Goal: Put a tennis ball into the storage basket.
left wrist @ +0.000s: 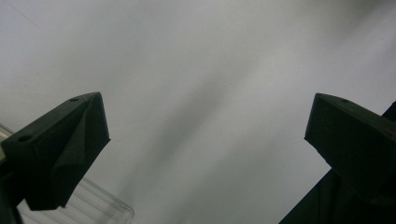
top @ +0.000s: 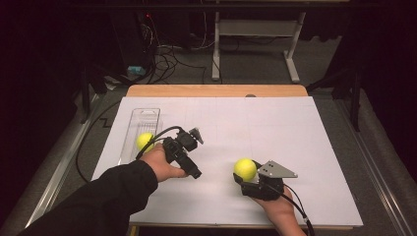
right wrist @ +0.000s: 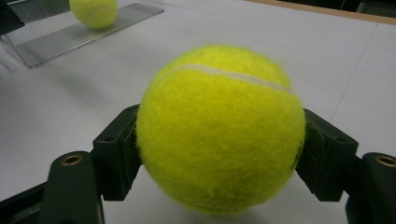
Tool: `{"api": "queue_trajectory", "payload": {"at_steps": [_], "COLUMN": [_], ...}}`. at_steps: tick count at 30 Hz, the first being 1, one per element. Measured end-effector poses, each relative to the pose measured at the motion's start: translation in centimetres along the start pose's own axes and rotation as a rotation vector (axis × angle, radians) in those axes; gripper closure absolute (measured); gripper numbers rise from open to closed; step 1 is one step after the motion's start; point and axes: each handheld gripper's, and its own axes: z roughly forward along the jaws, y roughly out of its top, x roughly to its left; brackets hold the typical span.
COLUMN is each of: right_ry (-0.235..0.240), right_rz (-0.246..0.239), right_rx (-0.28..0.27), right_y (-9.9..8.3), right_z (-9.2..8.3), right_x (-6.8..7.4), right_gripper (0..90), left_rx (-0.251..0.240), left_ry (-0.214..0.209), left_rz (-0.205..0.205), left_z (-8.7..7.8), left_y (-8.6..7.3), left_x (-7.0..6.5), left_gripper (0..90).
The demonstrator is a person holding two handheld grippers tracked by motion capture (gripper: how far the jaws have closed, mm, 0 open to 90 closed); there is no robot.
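Observation:
My right gripper [top: 246,176] is shut on a yellow tennis ball [top: 245,168] near the front of the white sheet [top: 275,128]. In the right gripper view the ball [right wrist: 219,126] sits squeezed between both black pads [right wrist: 116,149] of the gripper [right wrist: 219,156]. A second tennis ball [top: 144,141] lies in a clear plastic tray [top: 145,117] at the left, also seen far off as the ball [right wrist: 93,11] in the tray [right wrist: 70,39]. My left gripper [top: 187,153] hangs just right of the tray. Its jaws [left wrist: 205,135] stand wide open over bare paper, with nothing between them.
The tray's near corner [left wrist: 98,207] shows beside the left jaw. The wooden table edge [top: 216,90] runs along the far side of the sheet. Beyond it are a desk frame [top: 255,34] and floor cables [top: 167,59]. A black cable [top: 93,142] trails off the table's left.

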Motion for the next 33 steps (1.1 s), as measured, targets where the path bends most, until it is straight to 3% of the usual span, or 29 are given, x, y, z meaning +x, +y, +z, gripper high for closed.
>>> {"api": "queue_trajectory", "payload": {"at_steps": [11,21,33], "right_ry": [0.033,0.085,0.121], "right_rz": [-0.035,-0.061,-0.081], "right_rx": [-0.011,-0.019,-0.034], "right_y": [0.1,0.2,0.4], "right_z": [0.5,1.4,1.9], "right_x": [1.6,3.4,4.8], "right_gripper": [26.6,26.6,26.6], "left_rx": [0.001,-0.009,-0.011], "left_ry": [0.003,-0.019,-0.069], "left_rz": [0.035,0.063,0.079], "left_z": [-1.0,-1.5,-0.5], "left_y": [1.3,2.5,3.8], "left_x": [-1.2,-2.8,-4.5], "left_gripper": [0.5,0.5,0.5]}}
